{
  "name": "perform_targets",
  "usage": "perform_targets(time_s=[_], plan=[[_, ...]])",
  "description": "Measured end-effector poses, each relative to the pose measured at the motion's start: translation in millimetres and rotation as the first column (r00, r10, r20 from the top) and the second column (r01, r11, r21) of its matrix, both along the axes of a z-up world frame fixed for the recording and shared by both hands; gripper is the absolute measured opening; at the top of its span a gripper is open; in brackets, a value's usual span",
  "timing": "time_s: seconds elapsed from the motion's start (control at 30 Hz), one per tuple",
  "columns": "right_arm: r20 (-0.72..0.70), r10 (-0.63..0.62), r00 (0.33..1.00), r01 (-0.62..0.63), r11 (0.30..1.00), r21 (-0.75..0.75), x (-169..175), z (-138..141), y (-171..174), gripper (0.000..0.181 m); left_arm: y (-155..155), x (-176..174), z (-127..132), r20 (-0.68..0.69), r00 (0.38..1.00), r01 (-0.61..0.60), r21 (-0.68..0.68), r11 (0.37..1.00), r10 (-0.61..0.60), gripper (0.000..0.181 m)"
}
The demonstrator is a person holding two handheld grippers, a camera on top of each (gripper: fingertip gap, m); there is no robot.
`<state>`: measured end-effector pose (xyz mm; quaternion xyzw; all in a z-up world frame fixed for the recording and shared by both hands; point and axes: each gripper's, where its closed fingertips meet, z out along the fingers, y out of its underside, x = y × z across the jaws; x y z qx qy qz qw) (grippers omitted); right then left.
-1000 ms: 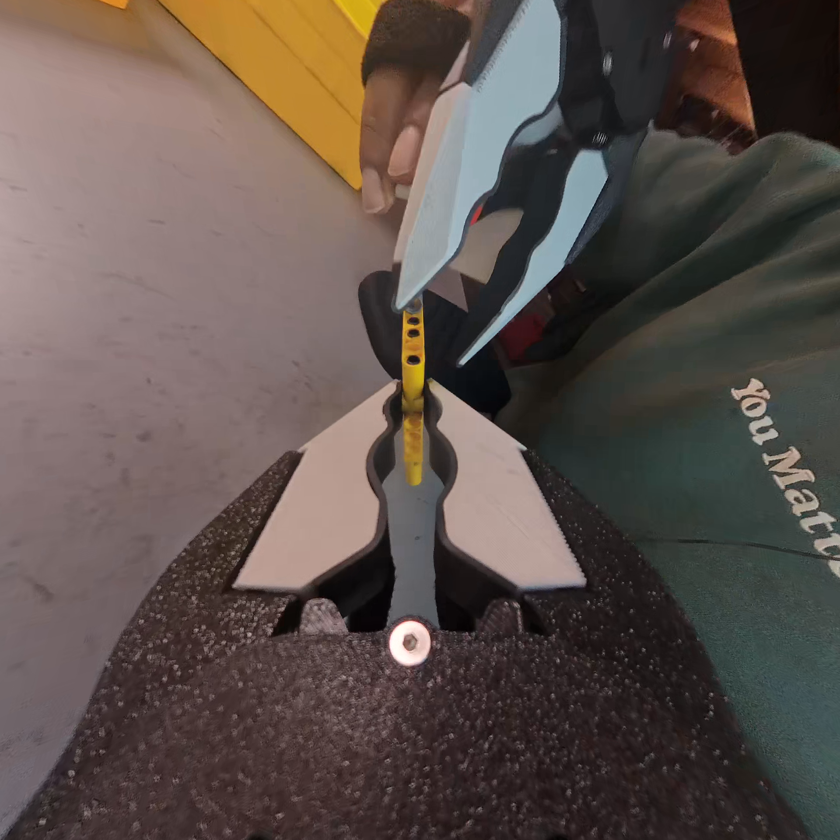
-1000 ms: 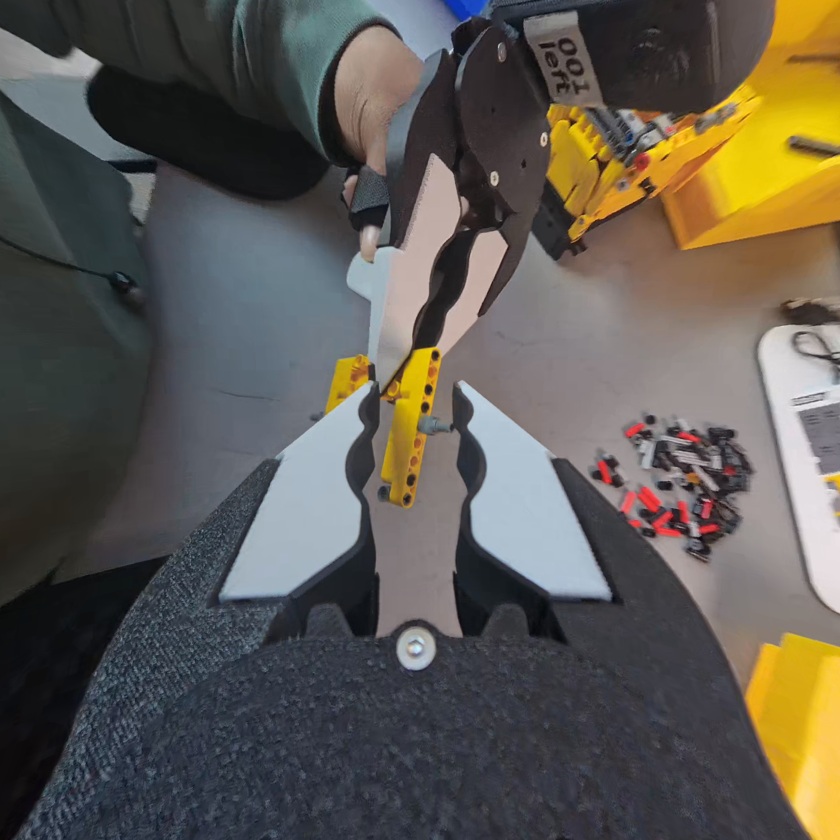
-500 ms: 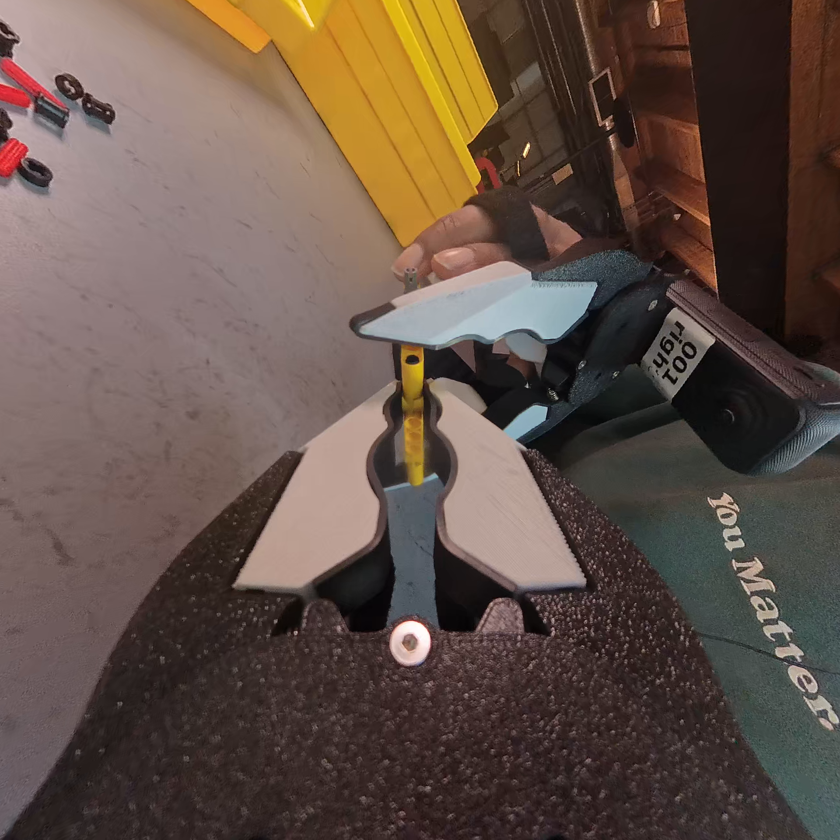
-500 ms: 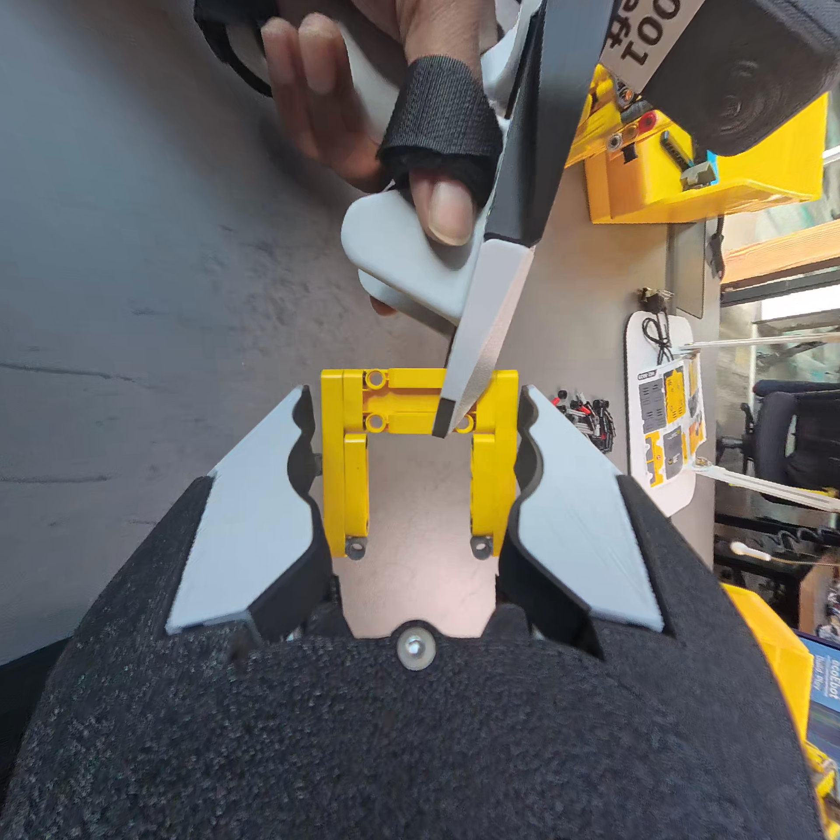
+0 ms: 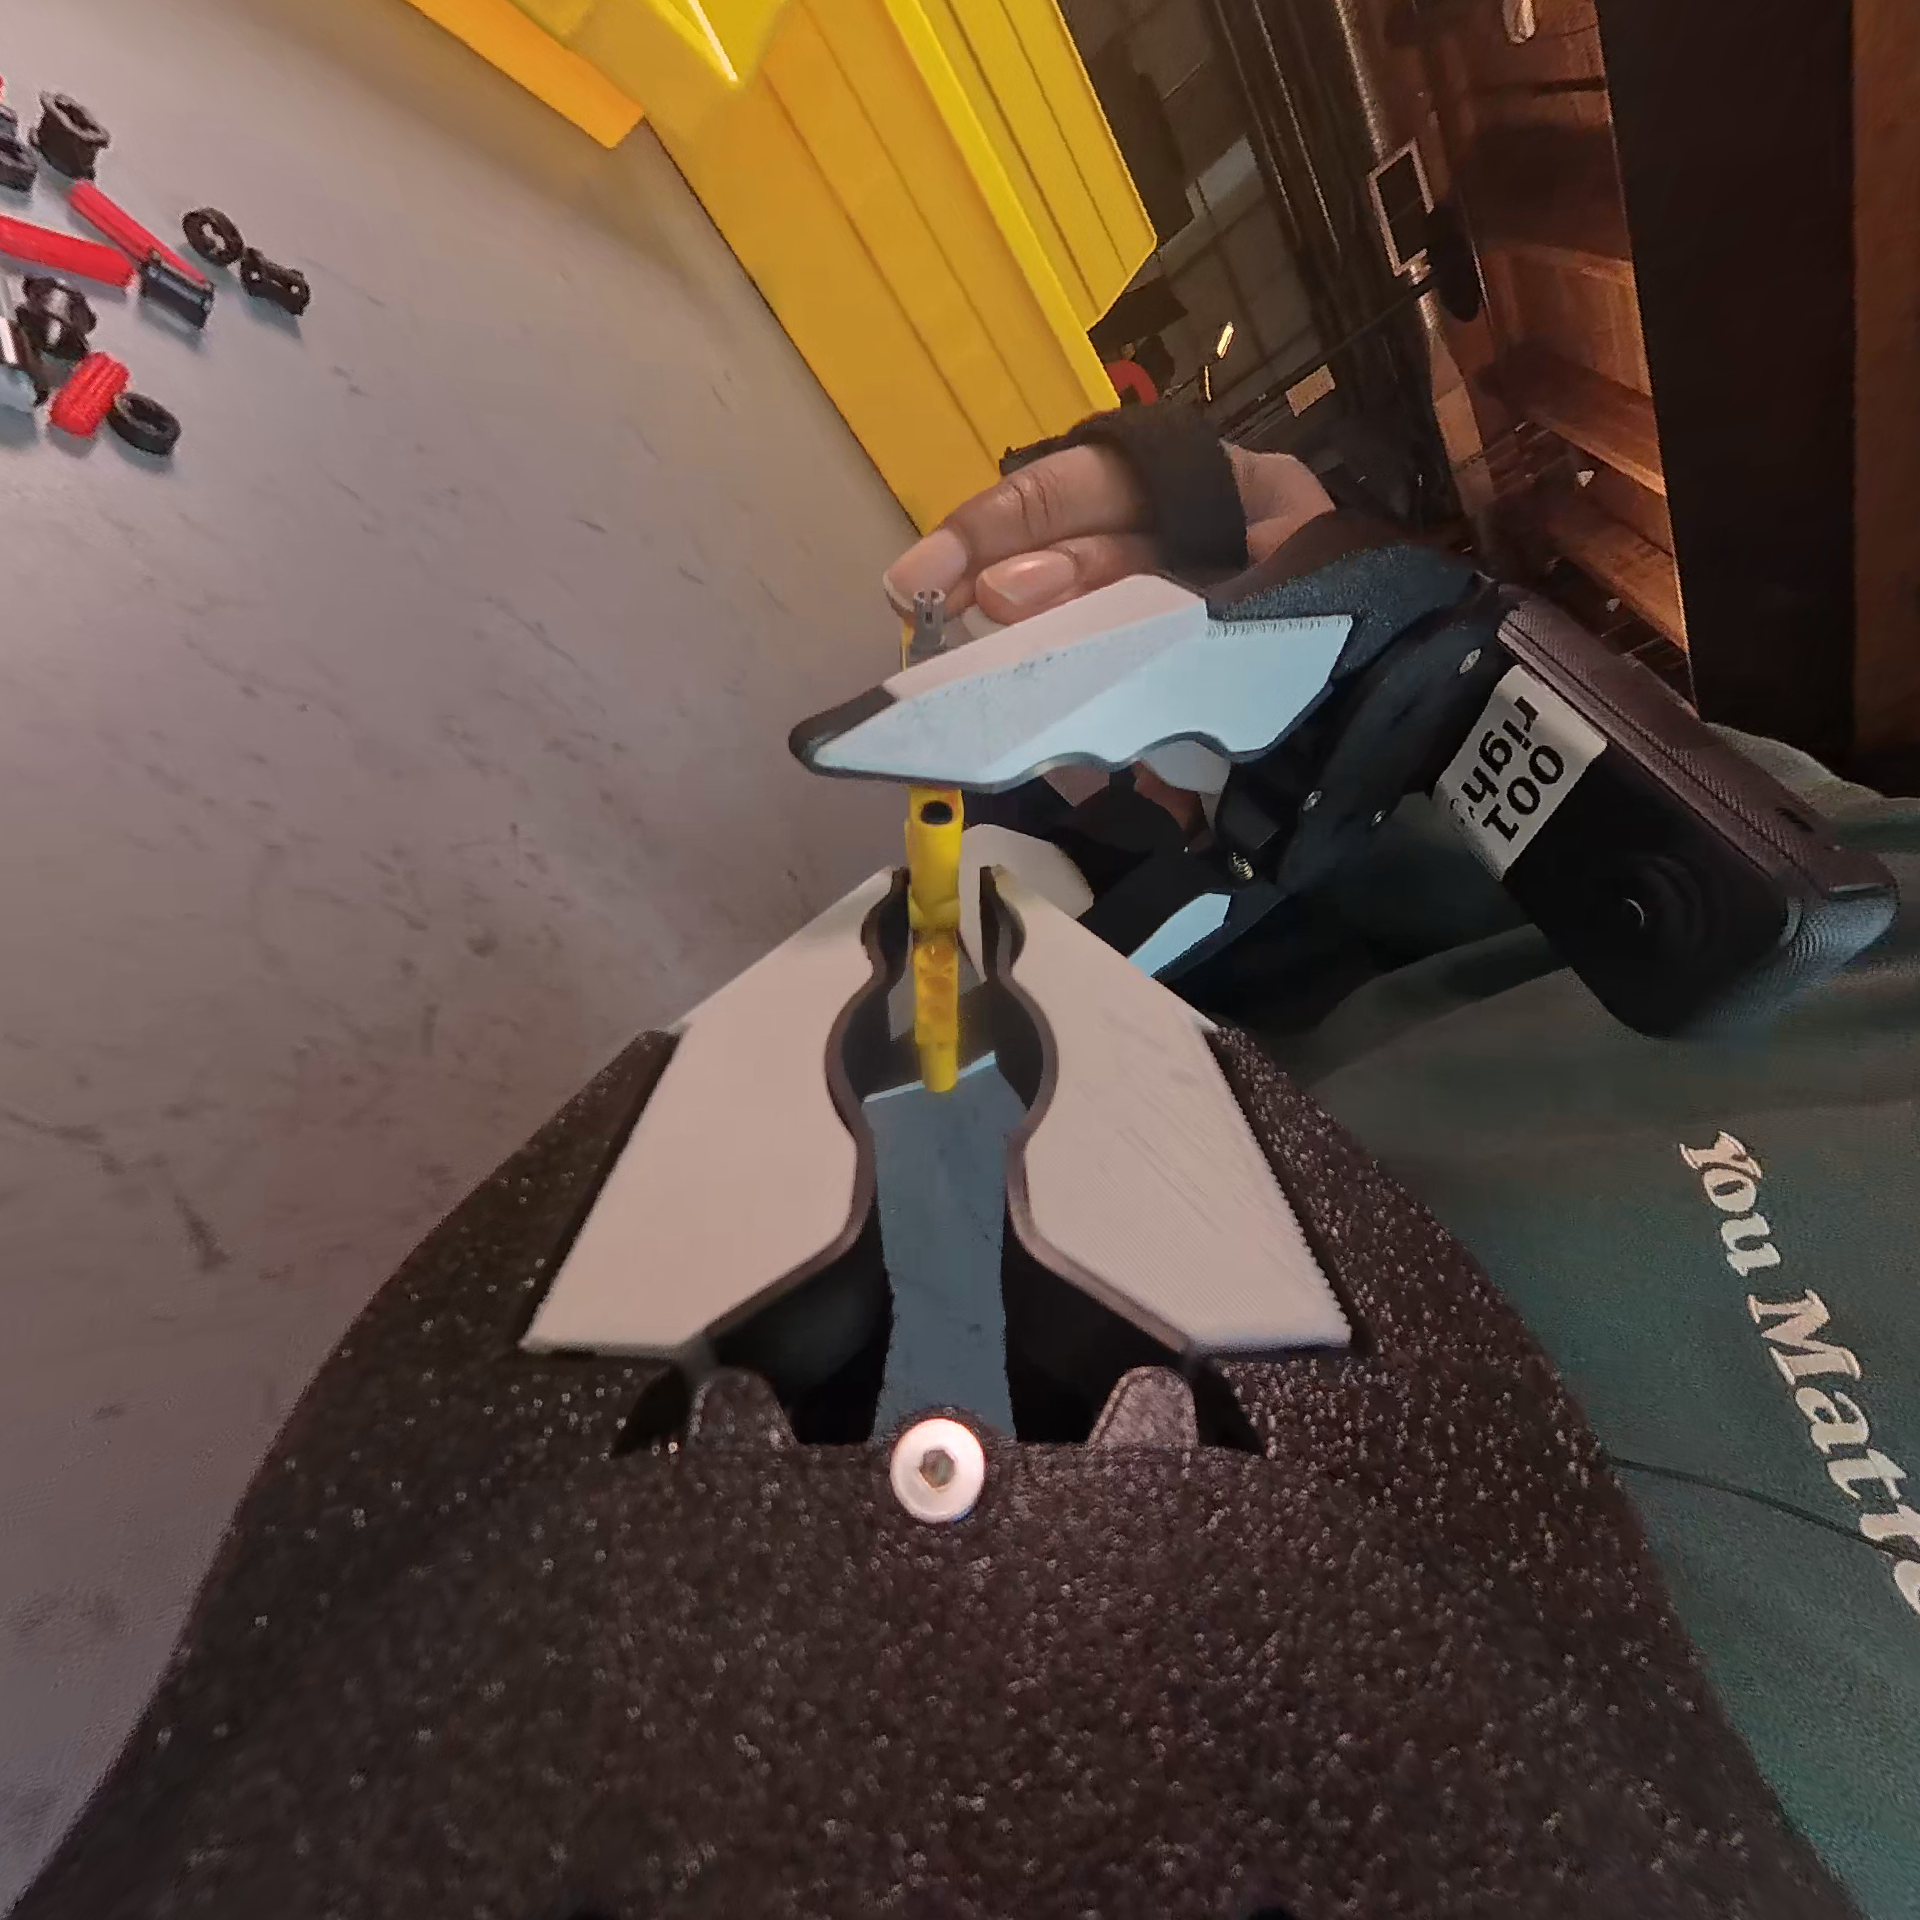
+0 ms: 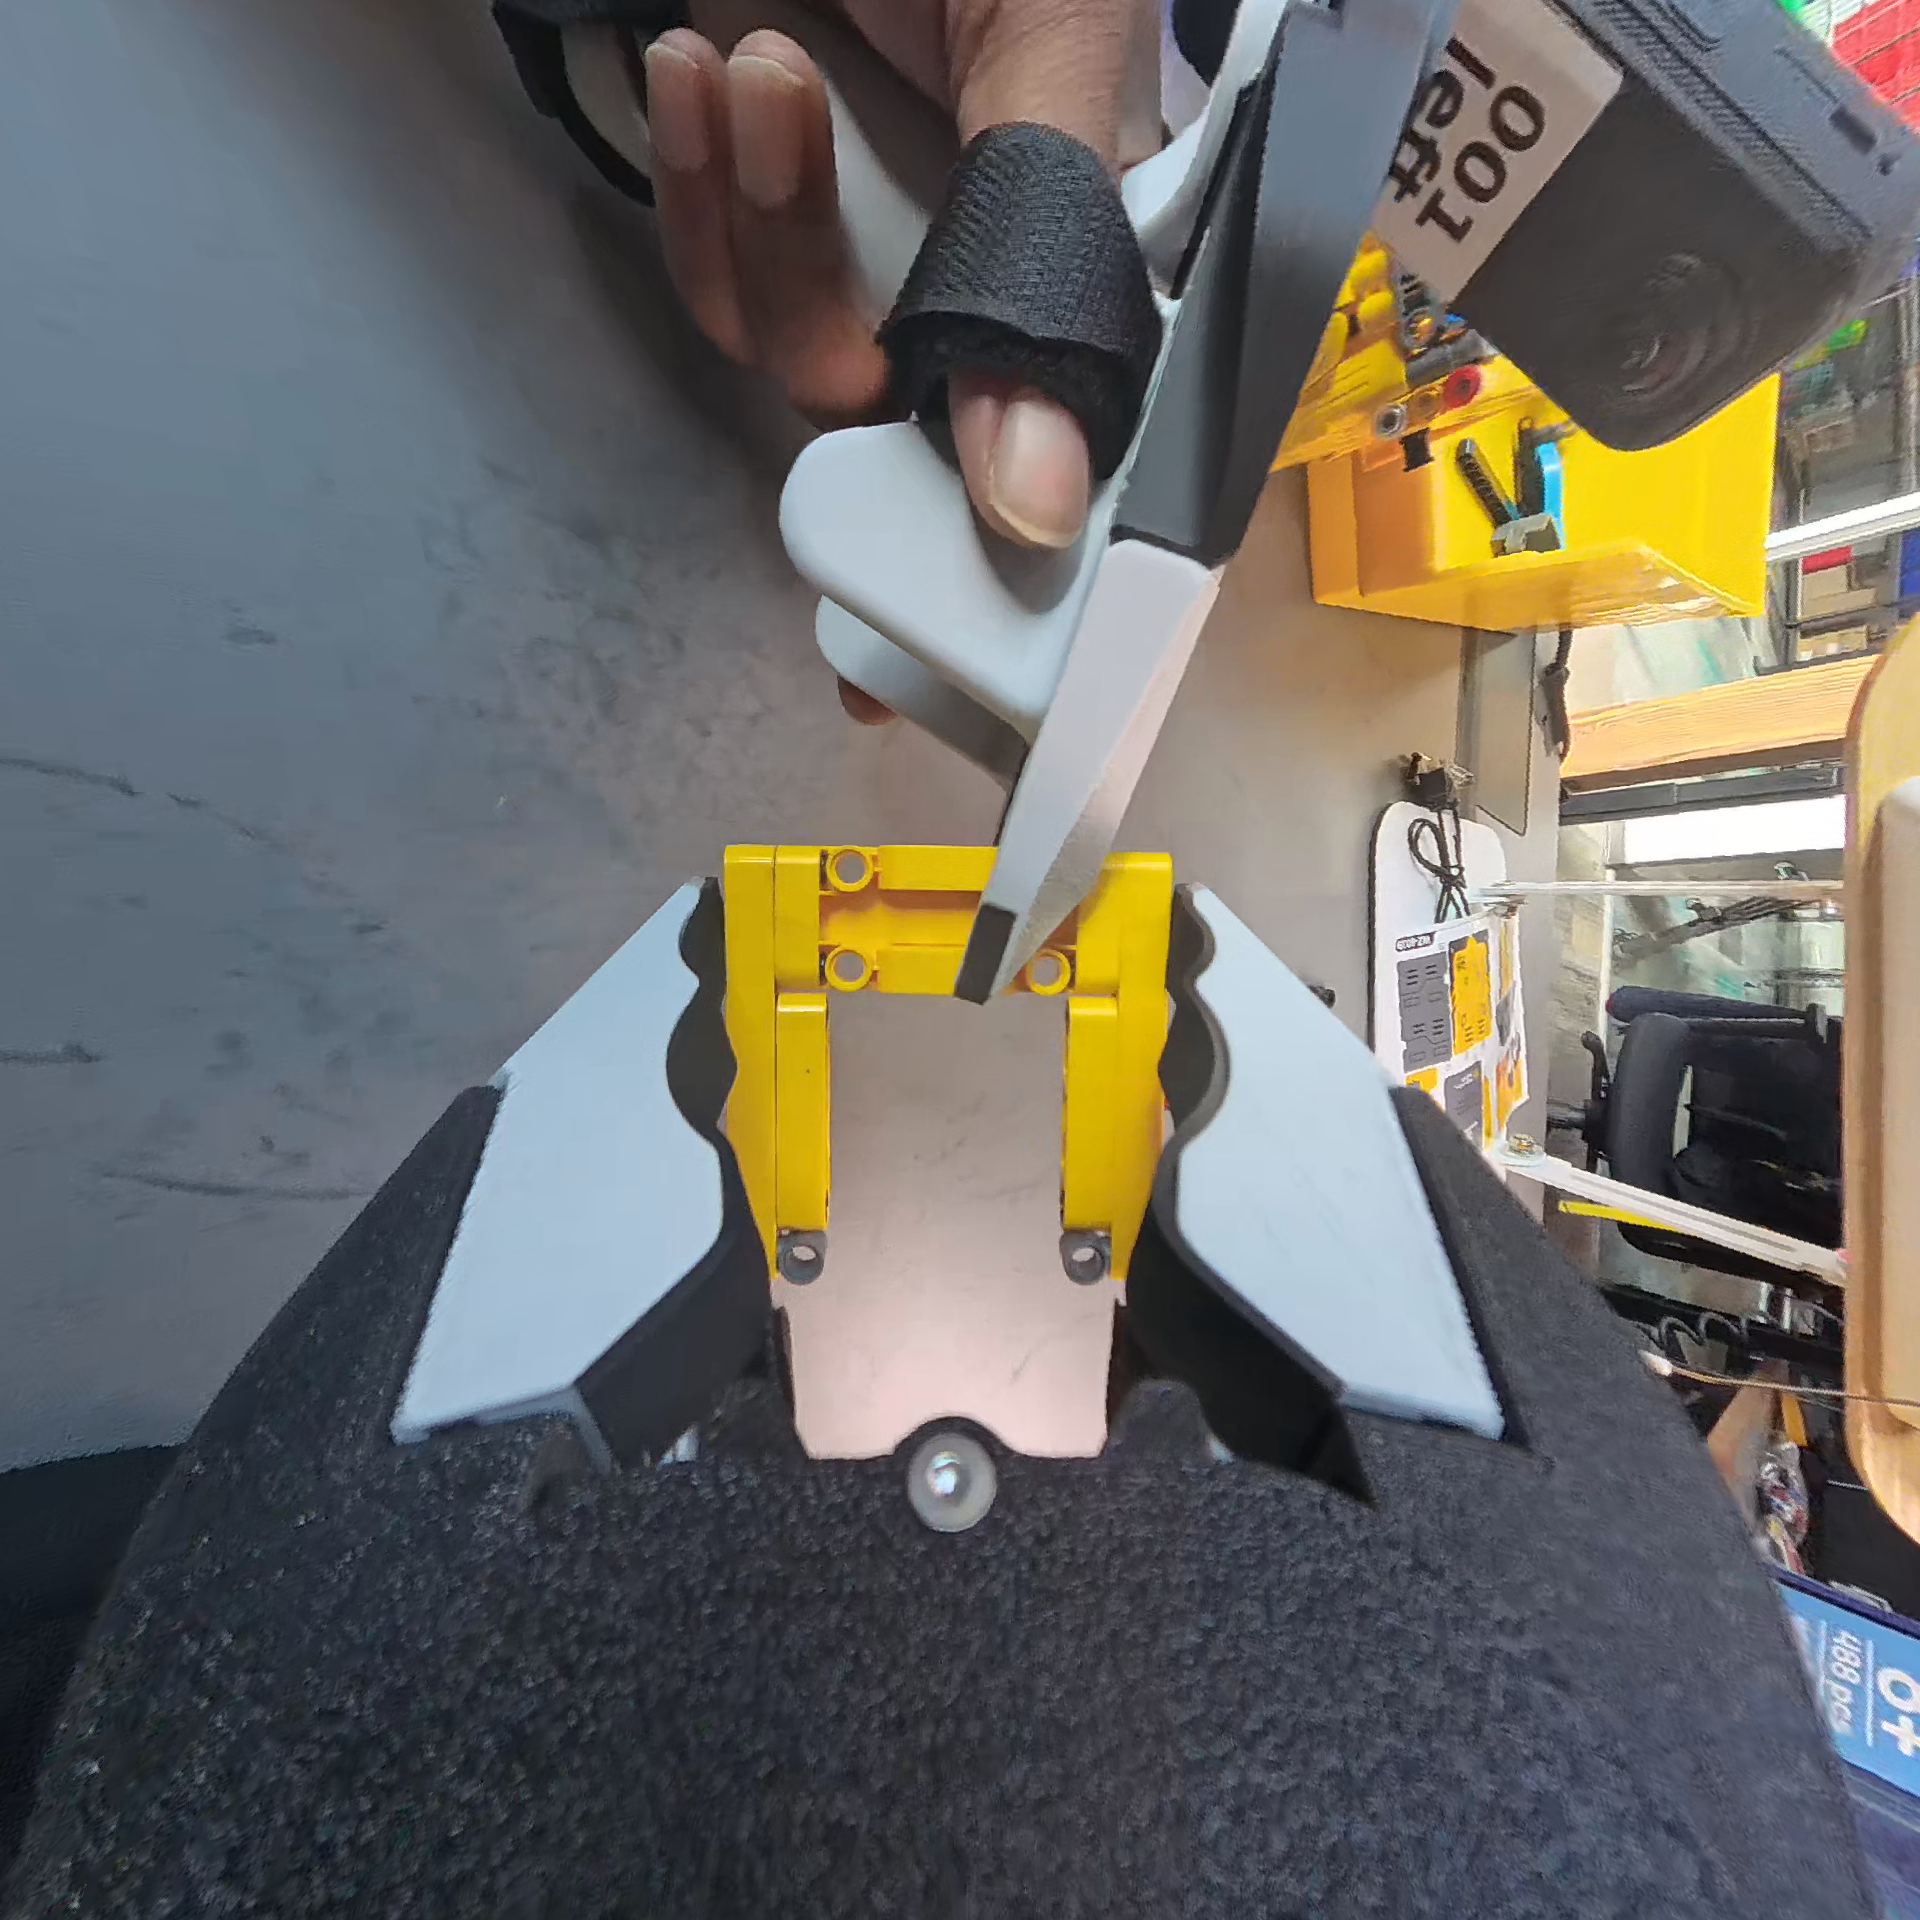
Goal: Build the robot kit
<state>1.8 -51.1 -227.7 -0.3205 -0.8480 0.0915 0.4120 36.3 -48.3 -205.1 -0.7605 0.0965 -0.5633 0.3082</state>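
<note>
A yellow U-shaped frame of holed beams (image 6: 904, 914), with a grey pin at the end of each leg, is held above the grey tabletop by both grippers. My right gripper (image 6: 945, 904) is shut on it, one finger against each outer side. My left gripper (image 6: 987, 956) comes in from above and pinches the crossbar. In the left wrist view the frame (image 5: 935, 831) is edge-on between the shut fingers of my left gripper (image 5: 940, 883). There my right gripper (image 5: 914, 821) straddles the frame from the right. A grey pin (image 5: 928, 613) sticks out above its upper finger.
Small red and black parts (image 5: 94, 312) lie scattered on the tabletop (image 5: 416, 727). Yellow bins (image 5: 935, 208) stand behind. Another yellow bin with parts (image 6: 1507, 499) and a white board with an instruction sheet (image 6: 1455, 1018) lie beyond. A green sweatshirt (image 5: 1558, 1299) is close on the right. The tips of both grippers are at nearly the same place.
A second ago my right gripper was open around the frame; it turned and closed on the frame's sides. In the last half second both grippers held nearly still.
</note>
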Motion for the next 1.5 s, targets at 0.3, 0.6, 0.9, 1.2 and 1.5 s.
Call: perform_targets(time_s=[0.3,0.6,0.9,1.2,1.5], plan=[[-0.234,-0.055,0.971,0.039,0.997,-0.073,-15,32,16,0.086,7,-11,16,-0.016,0.998,-0.059,0.113,0.992,0.061,0.006],[-0.308,-0.078,0.948,0.066,0.997,-0.048,-24,34,21,0.090,13,-21,13,0.031,0.995,-0.100,0.049,0.994,0.098,0.006],[-0.213,-0.069,0.975,0.056,0.996,-0.066,-23,21,15,0.079,13,-17,1,-0.011,0.995,-0.100,0.016,0.995,0.100,0.007],[-0.211,-0.041,0.977,0.032,0.998,-0.046,-21,14,13,0.078,11,-16,-6,-0.048,0.995,-0.087,0.009,0.996,0.087,0.007],[-0.321,-0.060,0.945,0.039,0.997,-0.070,-21,36,17,0.086,15,-22,5,-0.026,0.993,-0.117,0.065,0.991,0.119,0.007]])
